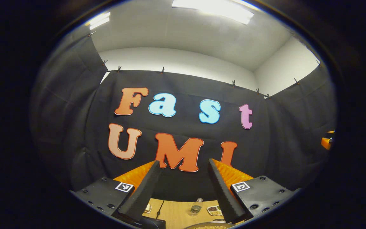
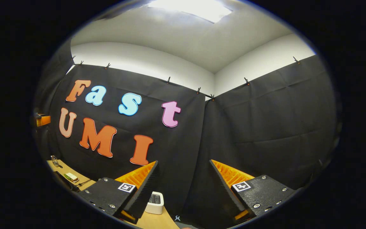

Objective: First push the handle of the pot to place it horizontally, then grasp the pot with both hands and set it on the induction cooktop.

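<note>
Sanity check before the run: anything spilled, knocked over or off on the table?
Nothing stands out. In the left gripper view the small bottle stands upright on the wooden table, with a small dish beside it and no visible spill. Both the left claw and the right claw are open, holding nothing.

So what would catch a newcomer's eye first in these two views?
The left gripper stands open at the bottom of its view, its black fingers backed with orange, above a wooden table with a small bottle. The right gripper is also open, a white box beside its finger.
</note>
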`<state>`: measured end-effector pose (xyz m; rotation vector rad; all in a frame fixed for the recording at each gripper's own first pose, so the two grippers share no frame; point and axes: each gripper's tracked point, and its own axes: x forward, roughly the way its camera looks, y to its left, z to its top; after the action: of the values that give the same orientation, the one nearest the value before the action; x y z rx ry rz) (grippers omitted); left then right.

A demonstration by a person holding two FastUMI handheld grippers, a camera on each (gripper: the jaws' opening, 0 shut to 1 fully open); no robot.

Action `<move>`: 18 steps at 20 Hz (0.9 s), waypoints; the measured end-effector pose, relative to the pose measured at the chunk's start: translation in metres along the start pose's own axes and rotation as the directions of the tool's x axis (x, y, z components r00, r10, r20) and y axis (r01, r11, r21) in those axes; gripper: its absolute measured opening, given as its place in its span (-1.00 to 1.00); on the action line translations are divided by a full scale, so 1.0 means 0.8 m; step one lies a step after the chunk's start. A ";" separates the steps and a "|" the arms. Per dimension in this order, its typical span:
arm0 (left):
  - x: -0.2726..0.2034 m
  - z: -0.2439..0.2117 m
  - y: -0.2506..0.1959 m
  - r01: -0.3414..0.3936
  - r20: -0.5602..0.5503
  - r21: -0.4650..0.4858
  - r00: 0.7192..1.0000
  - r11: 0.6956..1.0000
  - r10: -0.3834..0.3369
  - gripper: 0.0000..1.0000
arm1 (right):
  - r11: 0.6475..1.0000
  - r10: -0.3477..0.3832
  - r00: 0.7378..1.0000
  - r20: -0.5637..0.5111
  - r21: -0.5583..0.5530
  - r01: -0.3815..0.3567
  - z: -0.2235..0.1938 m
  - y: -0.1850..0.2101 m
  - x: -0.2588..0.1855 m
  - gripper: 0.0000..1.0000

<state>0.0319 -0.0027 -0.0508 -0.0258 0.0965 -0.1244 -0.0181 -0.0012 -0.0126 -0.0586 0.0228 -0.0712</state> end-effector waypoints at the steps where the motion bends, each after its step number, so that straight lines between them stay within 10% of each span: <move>1: 0.001 -0.004 -0.003 0.000 -0.006 0.001 1.000 1.000 0.000 0.93 | 1.000 0.000 1.000 -0.001 0.002 0.000 -0.002 -0.002 0.000 0.90; 12: -0.006 -0.097 -0.039 -0.001 -0.241 -0.042 0.970 0.999 -0.009 0.92 | 1.000 0.015 0.999 -0.035 0.012 -0.014 -0.034 -0.023 0.004 0.90; 18: -0.037 -0.214 -0.085 0.023 -0.513 -0.077 0.856 0.997 -0.059 0.82 | 0.999 0.033 0.998 -0.055 0.024 -0.032 -0.054 -0.039 0.005 0.90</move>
<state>-0.0221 -0.0698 -0.2161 -0.0628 0.6407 -0.1685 -0.0173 -0.0349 -0.0541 -0.0334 0.0781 -0.0409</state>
